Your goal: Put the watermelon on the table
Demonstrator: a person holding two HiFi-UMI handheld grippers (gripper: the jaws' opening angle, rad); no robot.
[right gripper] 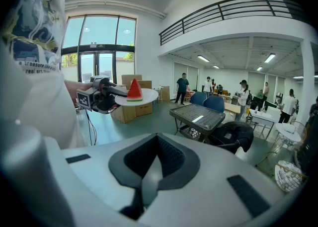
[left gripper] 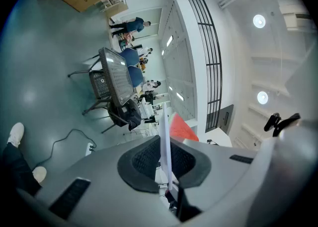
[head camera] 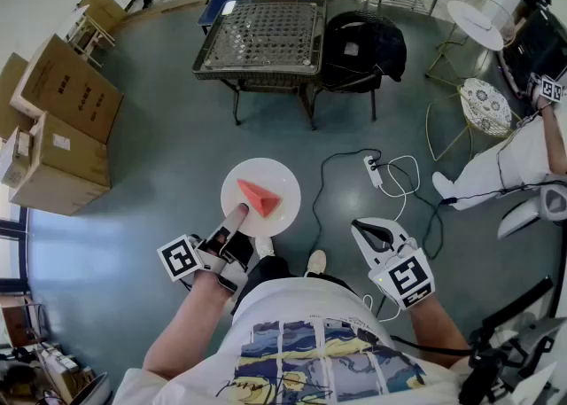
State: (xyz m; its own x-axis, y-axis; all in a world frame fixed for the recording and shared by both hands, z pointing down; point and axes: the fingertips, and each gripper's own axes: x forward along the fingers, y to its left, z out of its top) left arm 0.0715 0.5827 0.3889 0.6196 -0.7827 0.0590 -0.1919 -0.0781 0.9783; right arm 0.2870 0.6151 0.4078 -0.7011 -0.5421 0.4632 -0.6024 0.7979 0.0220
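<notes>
While my left gripper (head camera: 237,215) pinches the rim of the white plate (head camera: 282,183), its jaws nearly together on the thin edge, my right gripper (head camera: 368,233) hangs with its jaws pressed together on nothing. The watermelon slice (head camera: 259,198) lies on that plate, over the floor and well short of the table (head camera: 266,35).

Your left gripper (left gripper: 167,170) pinches the white plate (left gripper: 163,131) edge-on — the red watermelon (left gripper: 182,127) wedge seemingly rests on it, just past the jaws.
</notes>
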